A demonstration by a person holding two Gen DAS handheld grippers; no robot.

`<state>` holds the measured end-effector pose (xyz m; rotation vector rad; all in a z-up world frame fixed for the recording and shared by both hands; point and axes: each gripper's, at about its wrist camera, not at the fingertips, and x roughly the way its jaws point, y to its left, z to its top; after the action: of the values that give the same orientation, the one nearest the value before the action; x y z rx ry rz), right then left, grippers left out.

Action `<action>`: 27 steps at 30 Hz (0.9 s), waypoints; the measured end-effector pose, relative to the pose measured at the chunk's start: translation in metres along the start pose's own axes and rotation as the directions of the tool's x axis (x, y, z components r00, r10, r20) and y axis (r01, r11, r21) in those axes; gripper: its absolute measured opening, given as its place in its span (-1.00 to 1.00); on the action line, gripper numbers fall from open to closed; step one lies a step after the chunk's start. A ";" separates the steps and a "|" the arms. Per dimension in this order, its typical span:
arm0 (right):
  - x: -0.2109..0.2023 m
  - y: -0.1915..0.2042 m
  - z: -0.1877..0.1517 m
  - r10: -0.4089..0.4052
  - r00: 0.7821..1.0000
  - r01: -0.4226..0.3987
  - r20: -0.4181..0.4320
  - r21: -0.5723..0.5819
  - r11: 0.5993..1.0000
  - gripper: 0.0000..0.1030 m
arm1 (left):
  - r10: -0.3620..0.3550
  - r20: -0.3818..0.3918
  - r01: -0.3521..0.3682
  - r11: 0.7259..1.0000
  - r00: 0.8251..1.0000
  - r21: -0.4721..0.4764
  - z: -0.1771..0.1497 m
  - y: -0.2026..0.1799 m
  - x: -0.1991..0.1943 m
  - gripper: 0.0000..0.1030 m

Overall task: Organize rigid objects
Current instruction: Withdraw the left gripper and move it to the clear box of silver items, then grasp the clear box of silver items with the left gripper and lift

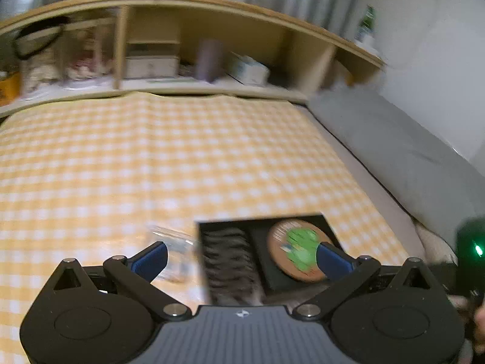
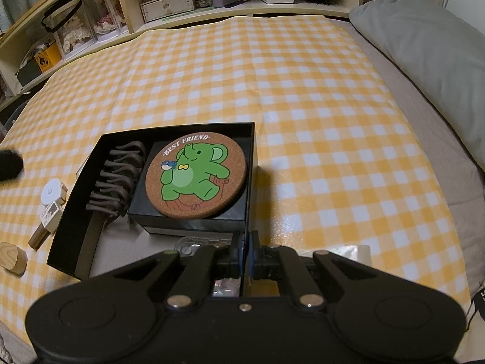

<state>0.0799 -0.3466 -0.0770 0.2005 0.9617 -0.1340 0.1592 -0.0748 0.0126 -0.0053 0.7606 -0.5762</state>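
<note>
Left wrist view, blurred: the left gripper (image 1: 241, 259) stands with its blue pads spread wide and nothing between them, above the black box (image 1: 315, 220) on the yellow checked cloth (image 1: 182, 157). Inside the box the round cork coaster (image 1: 295, 250) lies on a smaller black box (image 1: 263, 248), with a dark ribbed hair claw (image 1: 225, 257) beside it. A clear packet (image 1: 169, 242) lies just outside the box's left wall; no writing can be read here.

Right wrist view: the right gripper (image 2: 246, 259) has its pads pressed together, and they appear to pinch the near wall of the black box (image 2: 75, 209), steadying it. The cork coaster (image 2: 195, 176) reads "BEST FRIEND" over a green elephant. It looks light, stiff and grippy rather than slippery, probably best pinched across its overhanging edge. The hair claw (image 2: 116, 179) seems rigid plastic, likely brittle at the teeth. Left of the box lie a white round-capped item (image 2: 53, 192) with an unreadable label and a wooden piece (image 2: 13, 257).
</note>
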 end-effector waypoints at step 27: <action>-0.003 0.000 0.000 -0.002 1.000 0.002 0.001 0.016 1.000 -0.91 | 0.076 -0.058 -0.056 0.955 0.995 0.291 -0.041 0.081 0.111 1.00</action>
<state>0.0781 -0.3465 -0.0745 0.2145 0.9597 -0.1434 0.2367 -0.0527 -0.1064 0.3115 0.7347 -0.6218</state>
